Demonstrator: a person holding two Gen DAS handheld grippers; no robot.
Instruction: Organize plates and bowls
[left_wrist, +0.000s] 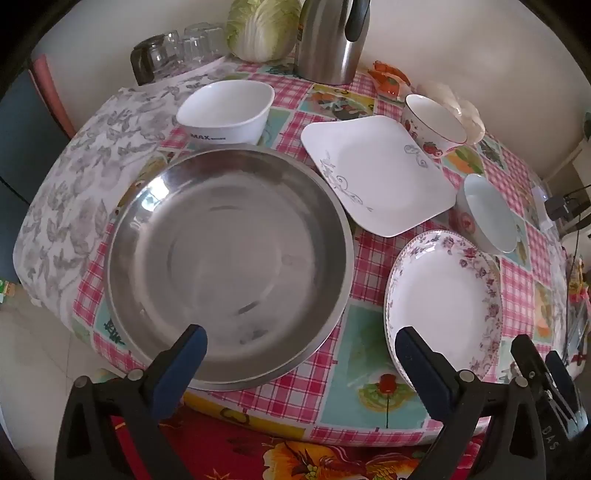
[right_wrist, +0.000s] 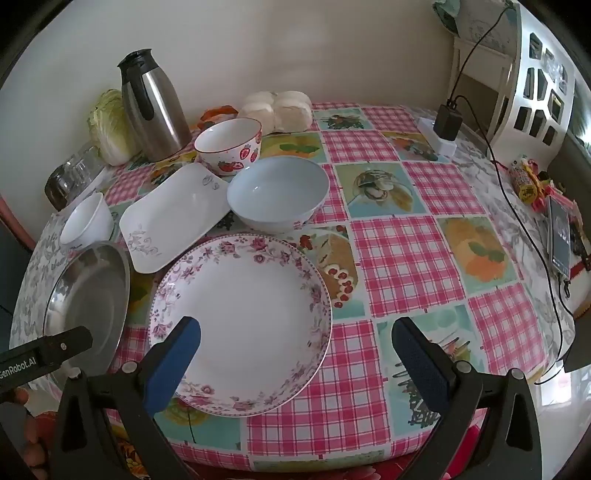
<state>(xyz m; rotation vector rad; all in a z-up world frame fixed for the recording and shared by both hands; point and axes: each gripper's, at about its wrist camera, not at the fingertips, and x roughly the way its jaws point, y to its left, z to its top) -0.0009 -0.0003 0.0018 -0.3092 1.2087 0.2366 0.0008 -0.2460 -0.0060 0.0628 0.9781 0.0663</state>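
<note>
A large steel basin (left_wrist: 229, 258) sits at the table's near left, also in the right wrist view (right_wrist: 88, 295). A floral round plate (left_wrist: 447, 299) (right_wrist: 243, 317) lies to its right. Behind are a square white plate (left_wrist: 376, 170) (right_wrist: 173, 218), a white square bowl (left_wrist: 229, 110) (right_wrist: 86, 221), a strawberry bowl (left_wrist: 434, 123) (right_wrist: 229, 147) and a pale blue bowl (left_wrist: 487, 218) (right_wrist: 277, 192). My left gripper (left_wrist: 301, 347) is open and empty over the basin's near rim. My right gripper (right_wrist: 295, 343) is open and empty over the floral plate's near edge.
A steel thermos jug (right_wrist: 151, 107), a cabbage (right_wrist: 109, 129), upturned glasses (left_wrist: 177, 51) and steamed buns (right_wrist: 277, 110) stand at the back. A power strip with charger (right_wrist: 443, 129), a phone (right_wrist: 559, 236) and cables lie at the right edge.
</note>
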